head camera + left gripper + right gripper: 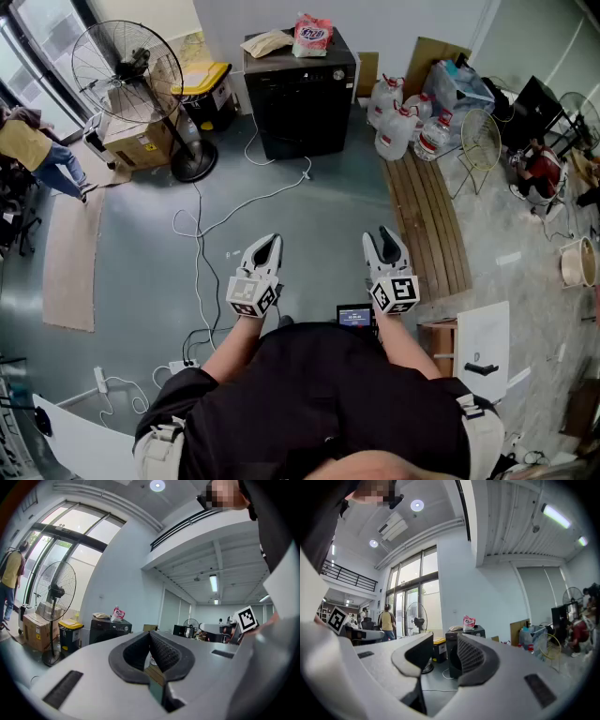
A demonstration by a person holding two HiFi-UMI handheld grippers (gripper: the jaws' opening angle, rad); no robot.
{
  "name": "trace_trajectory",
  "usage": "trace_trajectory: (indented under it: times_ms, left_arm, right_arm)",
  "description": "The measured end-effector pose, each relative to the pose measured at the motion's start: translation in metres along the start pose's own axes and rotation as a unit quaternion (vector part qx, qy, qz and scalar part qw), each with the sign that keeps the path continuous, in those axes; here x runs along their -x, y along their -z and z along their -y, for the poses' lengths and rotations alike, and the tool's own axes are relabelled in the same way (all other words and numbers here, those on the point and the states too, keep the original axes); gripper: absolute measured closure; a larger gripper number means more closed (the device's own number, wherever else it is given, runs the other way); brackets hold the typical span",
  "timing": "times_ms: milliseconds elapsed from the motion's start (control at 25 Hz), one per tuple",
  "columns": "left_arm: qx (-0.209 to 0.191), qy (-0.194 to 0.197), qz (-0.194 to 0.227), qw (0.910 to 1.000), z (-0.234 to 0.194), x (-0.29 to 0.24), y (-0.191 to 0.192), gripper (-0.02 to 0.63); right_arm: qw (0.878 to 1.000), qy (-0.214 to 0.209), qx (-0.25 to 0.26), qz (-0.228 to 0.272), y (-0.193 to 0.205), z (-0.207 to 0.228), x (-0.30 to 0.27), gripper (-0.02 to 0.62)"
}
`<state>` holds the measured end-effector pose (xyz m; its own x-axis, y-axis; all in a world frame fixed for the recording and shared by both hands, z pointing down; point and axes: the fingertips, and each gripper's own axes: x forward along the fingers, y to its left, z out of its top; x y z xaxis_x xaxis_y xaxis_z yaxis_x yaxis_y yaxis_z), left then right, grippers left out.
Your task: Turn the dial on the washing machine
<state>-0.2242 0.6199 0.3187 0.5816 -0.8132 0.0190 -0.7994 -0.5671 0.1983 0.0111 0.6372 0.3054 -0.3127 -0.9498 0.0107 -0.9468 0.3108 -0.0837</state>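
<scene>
You stand well apart from the black box-shaped washing machine (300, 103), with both grippers held out over the smooth grey-blue floor (309, 225).
The machine sits by the far white wall with a pink bag (312, 36) on top, and its small round dial (338, 74) is at the top right of its front (nothing touches it). A big black standing fan (122, 66) is to its left, clear water jugs (398, 122) and a long wooden slat board (427, 220) to its right, and a white cord (244, 202) snakes across the floor. Your left gripper (269, 242) is pinched closed on nothing. Your right gripper (384, 234) has its jaws apart and empty.
</scene>
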Motion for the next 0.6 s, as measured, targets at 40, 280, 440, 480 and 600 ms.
trace_trajectory:
  times_ms: [40,280,440,480,600]
  left_arm:
    - [0.001,0.0,0.0,1.0,0.001,0.0,0.0,0.611]
    - [0.003,-0.002,0.001,1.0,0.005,0.001,0.001,0.611]
    - [0.005,-0.004,0.001,1.0,0.006,0.003,0.003,0.611]
    - [0.006,-0.005,0.001,1.0,0.007,0.003,0.004,0.611]
    - [0.006,-0.008,0.001,0.9999,0.011,0.003,0.005,0.611]
  right_arm:
    - [1.0,0.0,0.001,0.0,0.0,0.001,0.0,0.433]
    - [1.0,-0.003,-0.003,0.0,0.002,0.001,0.005,0.433]
    - [1.0,-0.004,-0.013,-0.001,0.004,0.002,0.007,0.433]
    - [1.0,-0.004,-0.015,0.002,0.004,0.003,0.008,0.433]
    - [0.999,-0.006,-0.028,0.018,0.0,0.008,0.012,0.433]
